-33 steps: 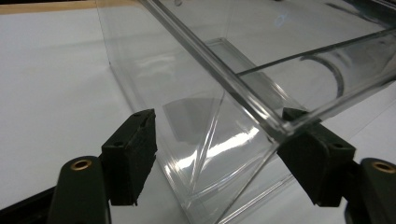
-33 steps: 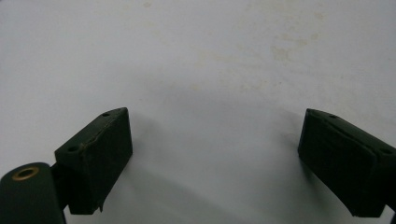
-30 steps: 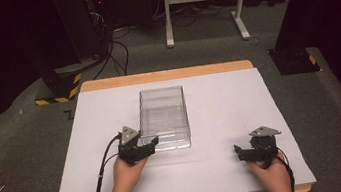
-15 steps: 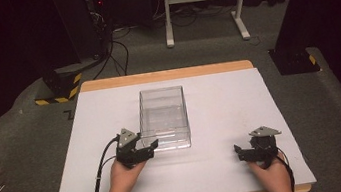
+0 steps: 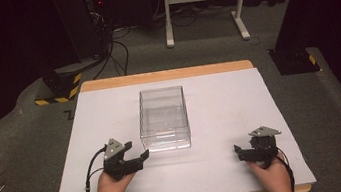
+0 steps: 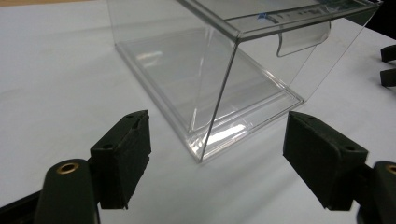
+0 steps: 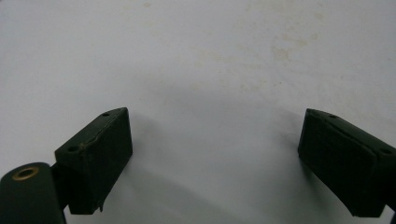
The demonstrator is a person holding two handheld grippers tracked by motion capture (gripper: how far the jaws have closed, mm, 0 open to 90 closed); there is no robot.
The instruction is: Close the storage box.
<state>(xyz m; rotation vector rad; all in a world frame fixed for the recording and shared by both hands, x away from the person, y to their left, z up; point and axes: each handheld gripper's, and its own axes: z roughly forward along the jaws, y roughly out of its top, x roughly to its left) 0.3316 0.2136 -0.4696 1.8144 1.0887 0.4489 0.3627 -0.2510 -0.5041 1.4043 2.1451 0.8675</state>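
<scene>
Left gripper point(image 5: 142, 156): lower left of centre in the high view, held in the person's left hand point(image 5: 111, 184); jaws spread with nothing between them, just opened wider; its tips point at the near left corner of the box, just short of it.
Right gripper point(image 5: 238, 151): lower right of the high view, in the right hand point(image 5: 272, 176); jaws wide apart over bare white surface, nothing between them.
Clear box point(image 5: 163, 118): see-through plastic, standing at the middle of the table, its long side running away from the person; in the left gripper view point(image 6: 224, 70) its near corner lies between and beyond the two jaws, apart from both.
Writing: a small blue mark on the box's top rim in the left gripper view, too blurred to read; a dark mark on the floor by the table's upper left corner, not legible.
Table point(image 5: 229, 168): white sheet over a wooden top, wood showing at the near and far edges; faint stains in the right gripper view.
Room: dark, grey carpet; black cables point(image 5: 114, 48) and a yellow-and-black striped base point(image 5: 58, 86) at upper left; a white frame point(image 5: 203, 0) at top centre.
Change: the left gripper was at the box's near left corner a second ago and now sits lower and clear of it; the right gripper and box are unmoved.
</scene>
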